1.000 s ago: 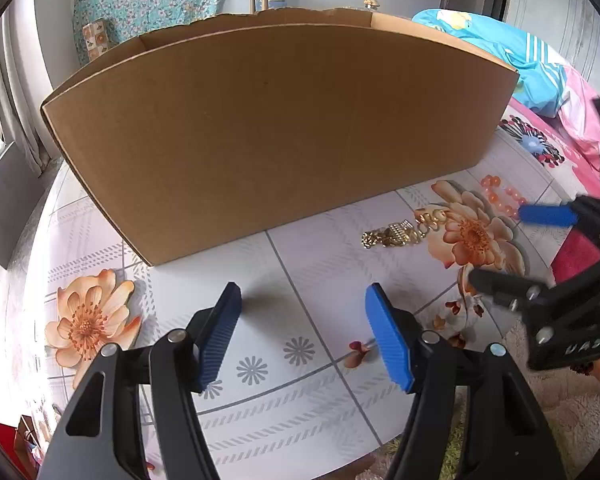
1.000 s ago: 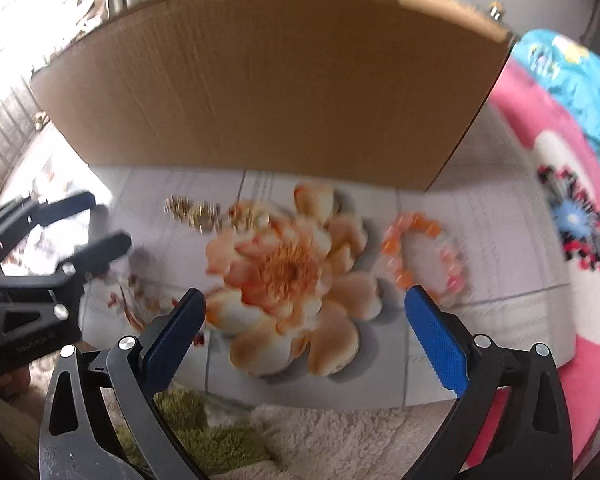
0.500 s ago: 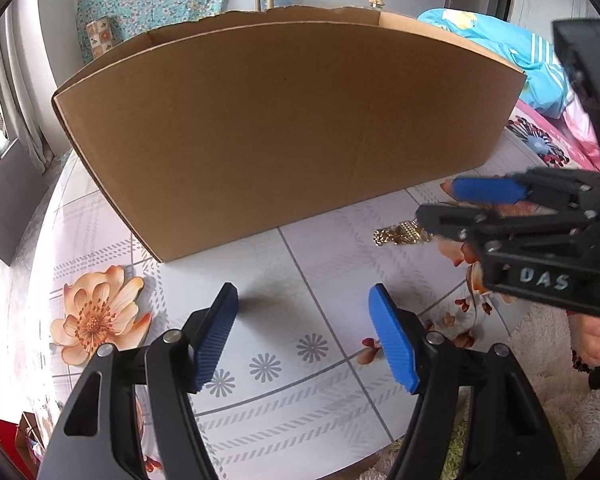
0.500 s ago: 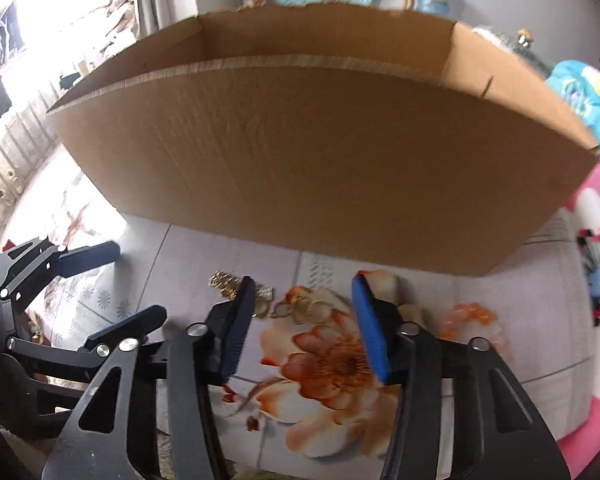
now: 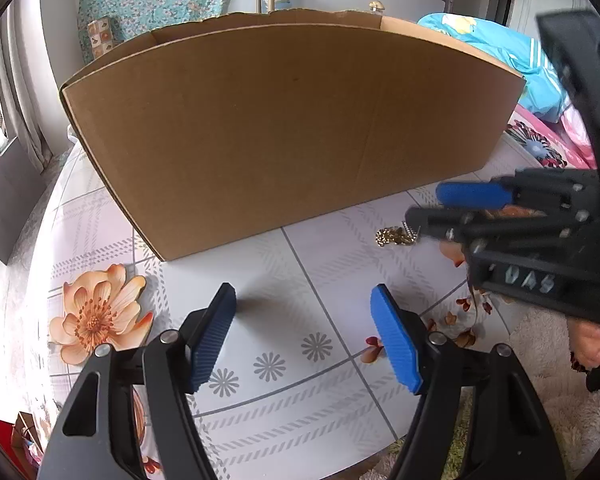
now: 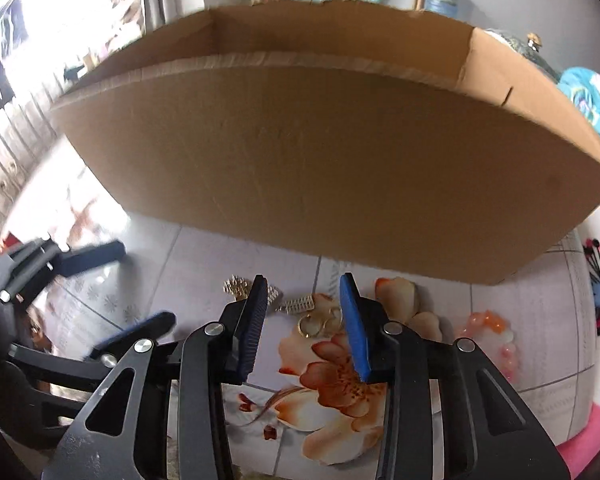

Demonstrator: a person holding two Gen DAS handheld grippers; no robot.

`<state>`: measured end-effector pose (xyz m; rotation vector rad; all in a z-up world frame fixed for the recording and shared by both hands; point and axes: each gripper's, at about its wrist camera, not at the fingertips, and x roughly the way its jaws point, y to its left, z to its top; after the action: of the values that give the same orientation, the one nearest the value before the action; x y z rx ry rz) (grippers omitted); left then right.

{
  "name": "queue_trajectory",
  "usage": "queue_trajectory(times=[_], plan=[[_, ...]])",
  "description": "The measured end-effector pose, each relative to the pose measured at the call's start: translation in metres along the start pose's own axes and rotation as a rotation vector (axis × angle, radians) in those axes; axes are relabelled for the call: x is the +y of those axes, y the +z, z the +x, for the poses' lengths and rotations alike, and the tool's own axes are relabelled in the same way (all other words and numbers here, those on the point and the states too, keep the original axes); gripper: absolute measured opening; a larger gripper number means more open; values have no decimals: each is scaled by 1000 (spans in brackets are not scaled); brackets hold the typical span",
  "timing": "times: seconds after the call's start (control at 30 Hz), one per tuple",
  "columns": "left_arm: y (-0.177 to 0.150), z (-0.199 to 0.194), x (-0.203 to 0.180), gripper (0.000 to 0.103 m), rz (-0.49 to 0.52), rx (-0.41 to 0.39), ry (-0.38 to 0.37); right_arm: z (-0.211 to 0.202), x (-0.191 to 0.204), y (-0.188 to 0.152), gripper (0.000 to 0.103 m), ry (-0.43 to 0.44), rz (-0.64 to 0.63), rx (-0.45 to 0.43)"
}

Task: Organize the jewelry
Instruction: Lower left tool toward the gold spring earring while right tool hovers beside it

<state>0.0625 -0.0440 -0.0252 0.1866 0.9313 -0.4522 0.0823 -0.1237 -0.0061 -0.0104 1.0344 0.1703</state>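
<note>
A gold chain (image 6: 298, 303) with gold rings (image 6: 315, 325) lies on the flowered tablecloth (image 6: 512, 296), in front of a big open cardboard box (image 6: 340, 160). My right gripper (image 6: 304, 280) hovers just over the chain. Its blue-padded jaws are closing, and the chain shows between them untouched. An orange bead bracelet (image 6: 496, 336) lies to its right. In the left wrist view my left gripper (image 5: 302, 292) stands open over bare cloth with nothing between its fingers. The right gripper (image 5: 424, 205) reaches in from the right above the gold chain (image 5: 396, 236), near the box (image 5: 292, 128).
A fluffy cream rug (image 5: 560, 400) lies at the table's near right edge, where a person's hand (image 5: 592, 344) grips the right tool. Pink and blue bedding (image 5: 500, 44) lies beyond the box. The left gripper (image 6: 140, 286) shows at the left of the right wrist view.
My right gripper has swung left from the bead bracelet to above the gold chain, and its jaws have narrowed a lot. The left gripper has stayed where it was.
</note>
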Motion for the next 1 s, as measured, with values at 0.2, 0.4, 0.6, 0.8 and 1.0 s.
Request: queue_trajectory(times=[0.2, 0.4, 0.6, 0.8, 1.0], plan=[[-1, -1, 2, 68, 0, -3, -2, -4, 0, -2, 33, -17, 13, -6], [-1, -2, 3, 68, -7, -4, 0, 0, 30, -7, 31, 7, -71, 7], [-2, -2, 2, 69, 0, -5, 5, -8, 23, -12, 31, -4, -66, 34], [-3, -3, 2, 69, -10, -5, 14, -1, 30, 7, 31, 10, -91, 7], [-6, -5, 5, 69, -6, -4, 27, -3, 43, -3, 31, 56, -151, 13]])
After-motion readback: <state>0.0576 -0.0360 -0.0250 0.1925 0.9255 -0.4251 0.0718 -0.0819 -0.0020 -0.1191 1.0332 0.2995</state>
